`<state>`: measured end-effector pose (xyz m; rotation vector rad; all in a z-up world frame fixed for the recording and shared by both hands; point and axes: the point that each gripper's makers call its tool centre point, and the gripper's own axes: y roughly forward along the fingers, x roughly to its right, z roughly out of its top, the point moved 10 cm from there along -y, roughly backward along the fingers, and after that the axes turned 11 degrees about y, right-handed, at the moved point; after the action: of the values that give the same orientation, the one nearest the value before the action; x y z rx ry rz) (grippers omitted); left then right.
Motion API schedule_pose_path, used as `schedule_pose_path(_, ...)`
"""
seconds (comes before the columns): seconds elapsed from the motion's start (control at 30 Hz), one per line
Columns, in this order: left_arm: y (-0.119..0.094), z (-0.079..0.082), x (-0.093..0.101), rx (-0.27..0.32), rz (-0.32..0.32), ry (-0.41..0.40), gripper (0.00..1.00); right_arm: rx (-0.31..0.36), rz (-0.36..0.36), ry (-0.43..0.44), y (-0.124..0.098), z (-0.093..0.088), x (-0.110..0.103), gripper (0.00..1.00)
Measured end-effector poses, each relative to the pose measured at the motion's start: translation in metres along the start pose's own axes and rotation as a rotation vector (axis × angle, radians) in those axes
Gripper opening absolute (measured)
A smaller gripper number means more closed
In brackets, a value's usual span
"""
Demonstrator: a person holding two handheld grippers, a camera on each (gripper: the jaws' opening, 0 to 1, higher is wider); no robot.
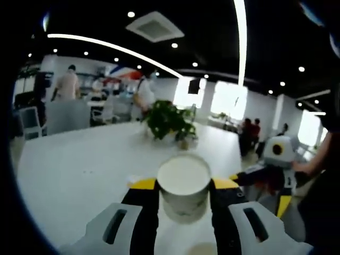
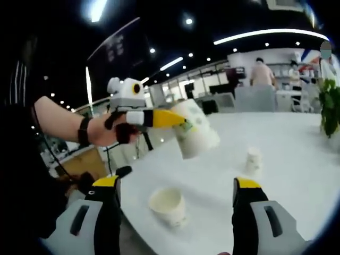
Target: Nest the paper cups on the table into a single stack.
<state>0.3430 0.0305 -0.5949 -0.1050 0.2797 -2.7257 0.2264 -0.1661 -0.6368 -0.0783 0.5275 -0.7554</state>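
Observation:
My left gripper is shut on a white paper cup, held upright with its open mouth toward the camera. In the right gripper view that same cup hangs tilted above the white table, pinched by the left gripper in a person's hand. Below it a second cup stands mouth up near the table's edge. A third, smaller-looking cup sits mouth down further out. My right gripper is open, its jaws wide apart and nothing between them. It also shows low on the right as the right gripper.
A potted plant stands mid-table, seen again as the plant at the right edge. The table's near edge runs by the upright cup. People stand and sit at desks in the background.

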Motion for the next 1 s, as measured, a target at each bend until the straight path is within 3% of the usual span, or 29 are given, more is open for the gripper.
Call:
schedule_pose_path(0.23,-0.008,-0.001,0.007,0.015,-0.005,-0.014,0.35,0.015,0.017,0.023,0.002,-0.001,-0.002,0.83)
schedule_pose_path(0.47,-0.012,0.004,0.01,0.054,0.005,-0.021,0.35,0.055,0.08,0.042,0.006,0.003,-0.009,0.83)
schedule_pose_path(0.63,-0.012,0.002,0.009,0.059,0.006,-0.051,0.35,0.038,0.081,0.033,0.01,0.003,-0.01,0.82)
schedule_pose_path(1.0,-0.011,0.001,0.011,0.079,0.006,-0.076,0.35,0.073,0.093,0.061,0.01,0.01,-0.008,0.82)
